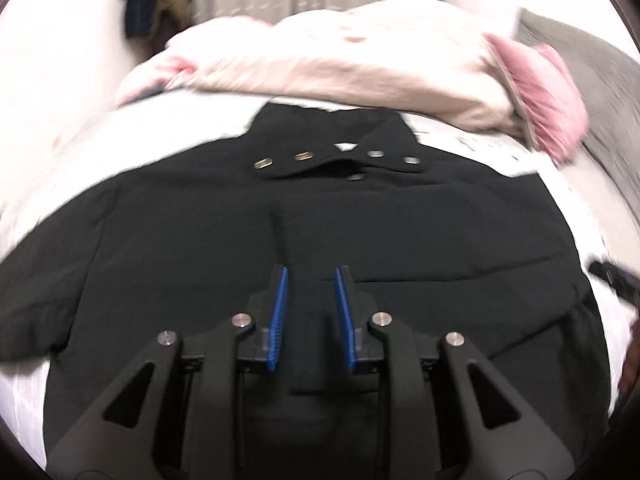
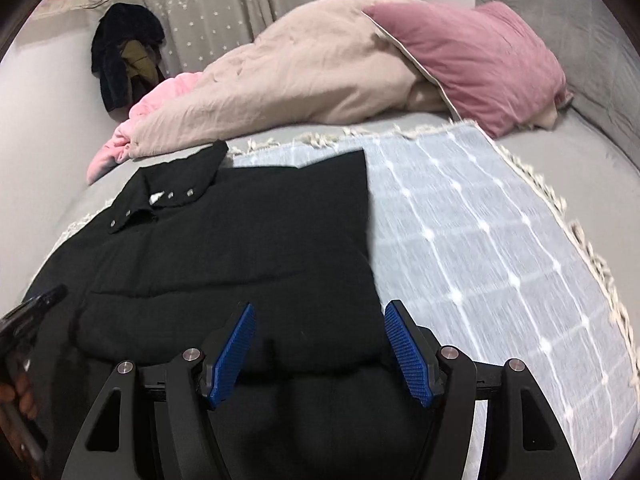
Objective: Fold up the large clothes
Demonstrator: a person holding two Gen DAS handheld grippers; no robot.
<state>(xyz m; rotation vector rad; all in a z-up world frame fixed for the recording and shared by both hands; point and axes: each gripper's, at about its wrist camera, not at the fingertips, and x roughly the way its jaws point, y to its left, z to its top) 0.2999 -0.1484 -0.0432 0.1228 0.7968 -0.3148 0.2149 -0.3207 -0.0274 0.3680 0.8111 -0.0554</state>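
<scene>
A large black jacket (image 1: 224,240) with metal snaps on its collar lies flat on the bed, front up; its right side looks folded in with a straight edge in the right wrist view (image 2: 256,248). My left gripper (image 1: 311,276) hovers over the jacket's middle, jaws partly apart, holding nothing that I can see. My right gripper (image 2: 320,312) is open over the jacket's lower right edge, empty. The left gripper shows at the left edge of the right wrist view (image 2: 36,308).
A pale blue checked blanket with a fringe (image 2: 480,248) covers the bed under the jacket. A beige duvet (image 2: 288,80), a pink pillow (image 2: 480,64) and a grey pillow (image 2: 576,16) lie at the back. Dark clothes (image 2: 120,56) hang by the curtain.
</scene>
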